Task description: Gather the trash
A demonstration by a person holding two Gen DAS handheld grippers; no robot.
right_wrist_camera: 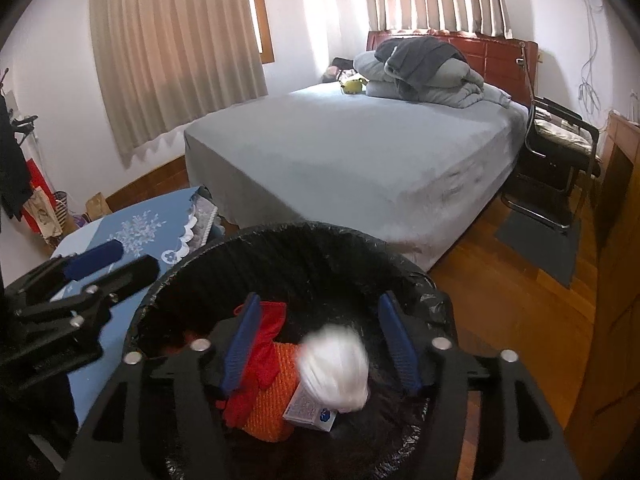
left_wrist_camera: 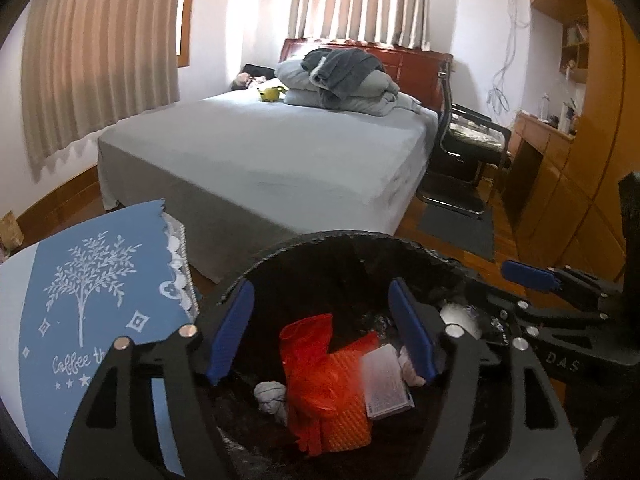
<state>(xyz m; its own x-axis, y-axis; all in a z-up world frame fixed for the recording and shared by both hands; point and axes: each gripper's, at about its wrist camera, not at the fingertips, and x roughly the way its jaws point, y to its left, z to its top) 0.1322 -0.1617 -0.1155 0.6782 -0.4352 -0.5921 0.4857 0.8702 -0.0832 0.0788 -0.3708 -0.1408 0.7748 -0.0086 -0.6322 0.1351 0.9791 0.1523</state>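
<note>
- Left wrist view: left gripper (left_wrist_camera: 322,328) over the black-lined bin (left_wrist_camera: 416,246), jaws apart, nothing between them. Inside the bin: orange-red bag (left_wrist_camera: 320,380), small printed box (left_wrist_camera: 386,386), crumpled tissue (left_wrist_camera: 272,398). Blue-clothed worktop (left_wrist_camera: 92,300) just left of the bin; bed (left_wrist_camera: 280,148) behind the bin.
- Right wrist view: right gripper (right_wrist_camera: 320,344) also over the bin (right_wrist_camera: 304,232), jaws apart. White wad (right_wrist_camera: 336,368) blurred between them, probably dropping free into the bin; contact unclear.
- Risk: the grippers sit close together above the bin; a careless withdrawal could snag the liner (right_wrist_camera: 432,300) and tip the bin, or knock them together.
</note>
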